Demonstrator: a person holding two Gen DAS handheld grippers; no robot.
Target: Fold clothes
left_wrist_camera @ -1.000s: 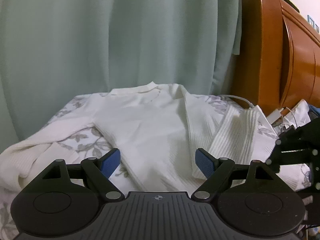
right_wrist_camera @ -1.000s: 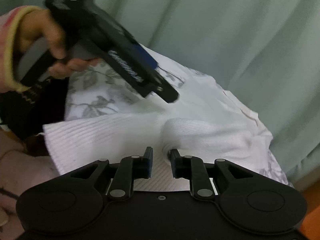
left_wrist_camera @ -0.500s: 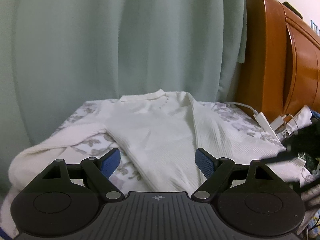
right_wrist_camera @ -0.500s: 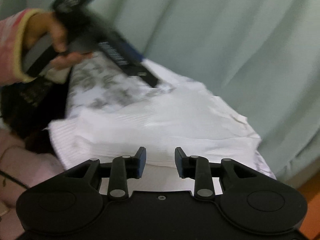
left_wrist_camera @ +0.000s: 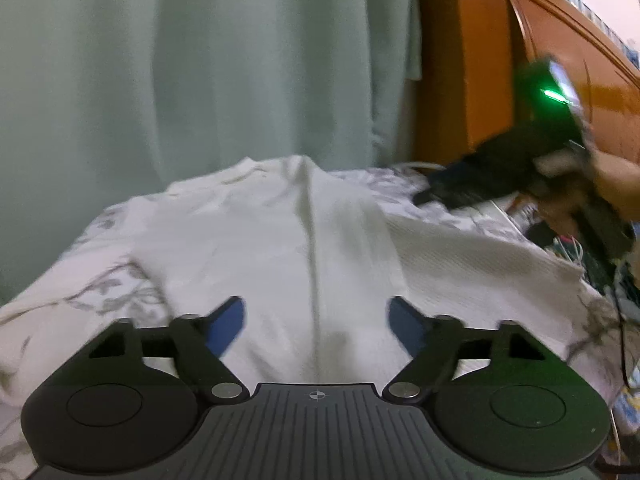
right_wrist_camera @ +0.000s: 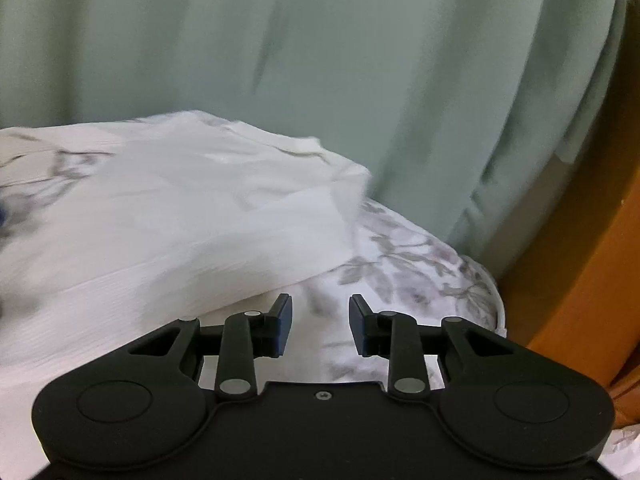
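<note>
A white ribbed sweater (left_wrist_camera: pixel 260 240) lies flat on the floral bed sheet, neck toward the curtain. A lengthwise fold runs down its middle. One sleeve (left_wrist_camera: pixel 460 264) is spread out to the right. My left gripper (left_wrist_camera: pixel 315 308) hovers over the sweater's lower body; its jaws are closing but still wide apart, with no cloth pinched. A hand (left_wrist_camera: pixel 616 180) holds my right gripper (left_wrist_camera: pixel 430 196) beyond the sleeve, near the headboard. In the right wrist view the right gripper (right_wrist_camera: pixel 320 304) is open over bare sheet, just right of the sweater (right_wrist_camera: pixel 180 220), with nothing between its pads.
A pale green curtain (left_wrist_camera: pixel 200 80) hangs behind the bed. An orange wooden headboard (left_wrist_camera: pixel 480 60) stands at the right. Cables and small clutter (left_wrist_camera: pixel 576 252) lie past the sleeve at the bed's right edge. Floral sheet (right_wrist_camera: pixel 420 264) shows right of the sweater.
The right gripper let go of the bunched sleeve, opened and swung right, off the sweater. The sleeve now lies spread out. The left gripper's jaws have narrowed and it sits closer over the sweater.
</note>
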